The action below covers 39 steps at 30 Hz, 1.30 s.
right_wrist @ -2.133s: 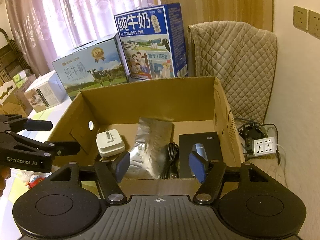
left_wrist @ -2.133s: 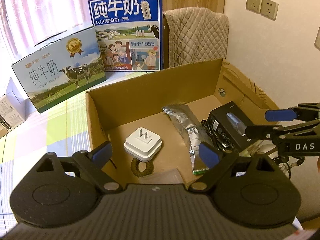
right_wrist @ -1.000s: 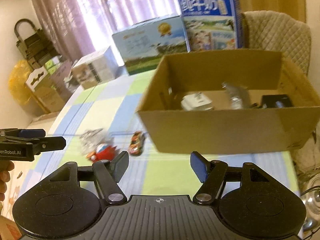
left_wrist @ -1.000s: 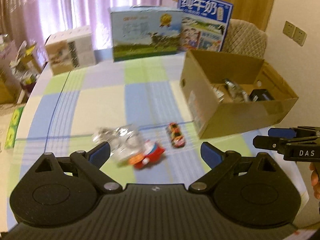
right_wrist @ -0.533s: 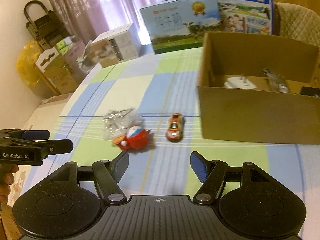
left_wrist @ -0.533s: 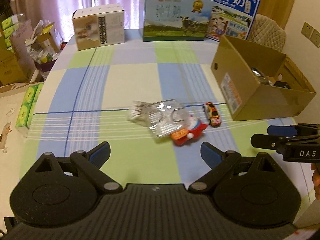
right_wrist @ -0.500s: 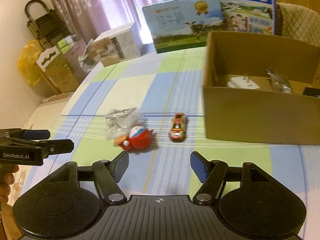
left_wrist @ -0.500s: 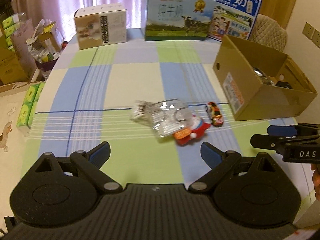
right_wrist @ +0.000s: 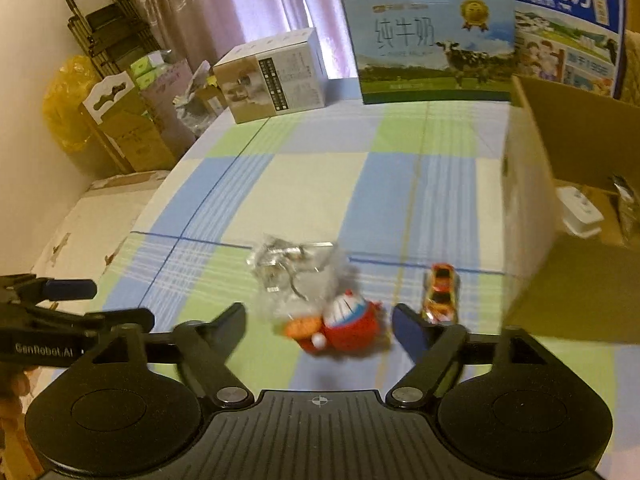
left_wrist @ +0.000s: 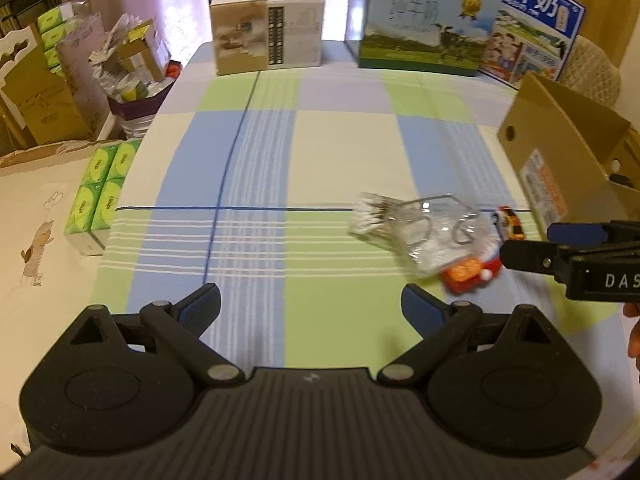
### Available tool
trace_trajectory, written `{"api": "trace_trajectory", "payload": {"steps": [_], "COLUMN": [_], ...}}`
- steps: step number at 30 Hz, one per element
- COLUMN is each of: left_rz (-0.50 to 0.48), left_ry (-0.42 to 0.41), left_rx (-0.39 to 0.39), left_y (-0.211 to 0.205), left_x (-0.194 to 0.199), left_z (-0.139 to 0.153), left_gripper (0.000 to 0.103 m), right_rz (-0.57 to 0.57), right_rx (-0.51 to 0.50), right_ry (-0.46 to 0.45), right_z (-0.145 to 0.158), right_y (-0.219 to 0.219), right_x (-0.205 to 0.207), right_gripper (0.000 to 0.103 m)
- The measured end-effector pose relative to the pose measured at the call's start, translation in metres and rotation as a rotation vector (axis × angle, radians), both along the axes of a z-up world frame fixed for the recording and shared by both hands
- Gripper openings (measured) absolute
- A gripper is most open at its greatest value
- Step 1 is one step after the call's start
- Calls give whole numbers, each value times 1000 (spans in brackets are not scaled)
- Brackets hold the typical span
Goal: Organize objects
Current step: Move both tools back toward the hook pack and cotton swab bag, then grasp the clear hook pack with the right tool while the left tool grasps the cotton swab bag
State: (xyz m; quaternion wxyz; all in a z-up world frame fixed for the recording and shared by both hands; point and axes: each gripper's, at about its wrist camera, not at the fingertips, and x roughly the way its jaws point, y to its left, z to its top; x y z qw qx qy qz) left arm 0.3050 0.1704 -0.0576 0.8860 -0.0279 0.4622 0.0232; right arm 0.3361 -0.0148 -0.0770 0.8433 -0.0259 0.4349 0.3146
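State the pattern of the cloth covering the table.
Checked cloth: blue, green, cream blocks with stripes; left wrist view.

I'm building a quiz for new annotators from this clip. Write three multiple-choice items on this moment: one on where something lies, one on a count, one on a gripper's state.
1. Where does the toy car lie?
A. inside the cardboard box
B. on the checked cloth, between the red toy and the box
C. on top of a milk carton

2. How many loose items lie on the cloth outside the cardboard box?
A. one
B. three
C. five

3. How does the right gripper stand?
A. open, holding nothing
B. shut on the toy car
C. shut on the clear bag

Answers:
1 B: the car sits on the cloth, right of the red toy and left of the box wall.
2 B: the clear bag, the red toy and the car.
3 A: its fingers are spread wide with the red toy lying beyond them, ungripped.
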Motion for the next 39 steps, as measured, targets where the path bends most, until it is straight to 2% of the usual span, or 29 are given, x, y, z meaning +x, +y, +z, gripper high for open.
{"api": "trace_trajectory", "payload": {"steps": [14,26,27,28,33,39], "left_rz": [18,20,19,17,2,-34], "left_ry": [44,70,71,72,73,62], "left_rx": [-2,-12,-13,-14,-18,-28], "left_y": [27,38,38,38,35,25], "left_x": [41,68,69,71,76,83], "left_z": [-27,-44,-45,-45,-47,-47], "left_gripper": [95,95,95,95,95,95], "right_rz": [49,41,47,61,79,12], "right_rx": [-89,-168,-170,-173,-150,-68], "right_ry": [5,14,13,12,-21,-51], "right_z": [-35,-61,-61,-63,-58,-32], "right_y": [59,80,80,80,74,49], "right_x": [31,48,48,47,43,43], "right_gripper": [84,83,79,66,63,63]}}
